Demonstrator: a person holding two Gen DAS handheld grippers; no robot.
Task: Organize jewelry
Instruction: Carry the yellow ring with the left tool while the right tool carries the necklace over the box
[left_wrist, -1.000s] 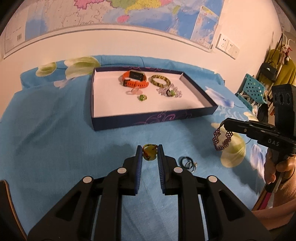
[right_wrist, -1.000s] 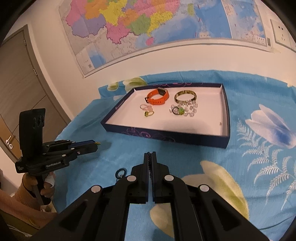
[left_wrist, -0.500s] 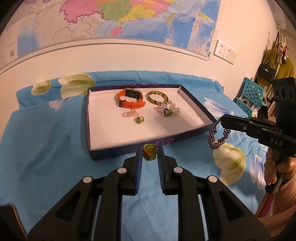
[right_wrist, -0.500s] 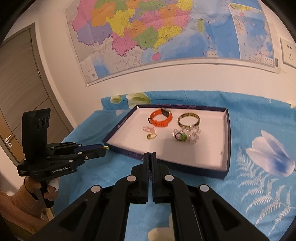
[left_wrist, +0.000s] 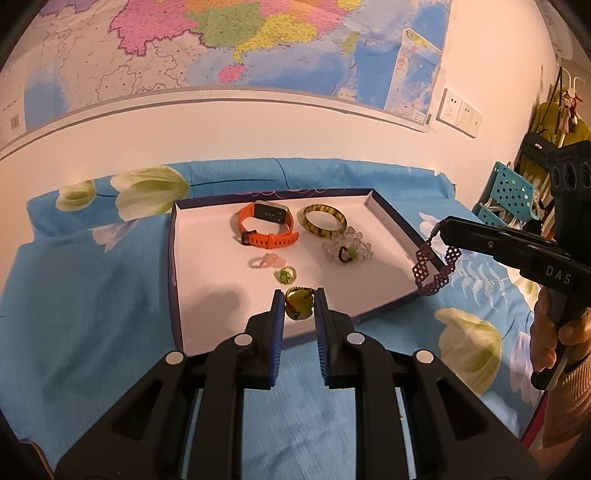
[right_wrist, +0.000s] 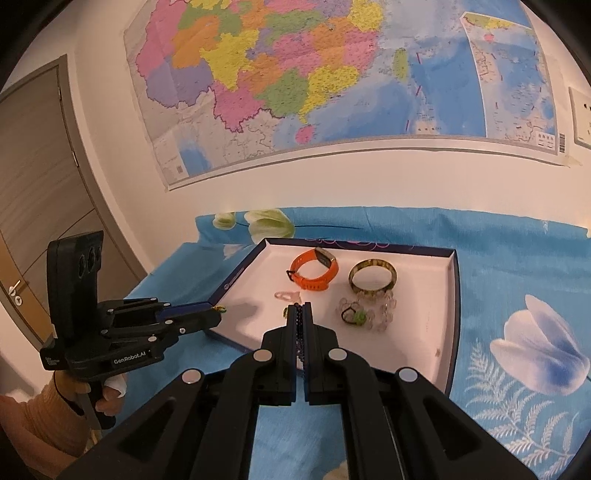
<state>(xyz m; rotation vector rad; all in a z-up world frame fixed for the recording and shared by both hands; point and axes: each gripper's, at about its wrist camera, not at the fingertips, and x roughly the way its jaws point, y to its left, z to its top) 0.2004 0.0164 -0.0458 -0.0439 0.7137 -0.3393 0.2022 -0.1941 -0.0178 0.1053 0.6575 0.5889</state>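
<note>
My left gripper (left_wrist: 299, 301) is shut on a yellow-green ring (left_wrist: 298, 308), held over the near part of the dark blue tray (left_wrist: 172, 258). My right gripper (right_wrist: 300, 317) is shut on a maroon beaded bracelet (left_wrist: 434, 267) that dangles over the tray's right rim; only a strand of the bracelet (right_wrist: 300, 332) shows between the closed fingers in the right wrist view. Inside the tray lie an orange watch (left_wrist: 267, 229), a green-brown bangle (left_wrist: 322, 220), a clear bead bracelet (left_wrist: 347, 249) with a green ring, a pink ring (left_wrist: 267, 261) and a small green ring (left_wrist: 287, 275).
The tray sits on a blue flowered cloth (left_wrist: 92, 314) against a white wall with a large map (right_wrist: 314, 81). A wooden door (right_wrist: 33, 177) stands at the left. A turquoise basket (left_wrist: 511, 194) and hanging clothes are at the far right.
Both grippers have risen and moved forward from the cloth to the tray, carrying the ring and the bracelet. The dark rings on the cloth have dropped out of view.
</note>
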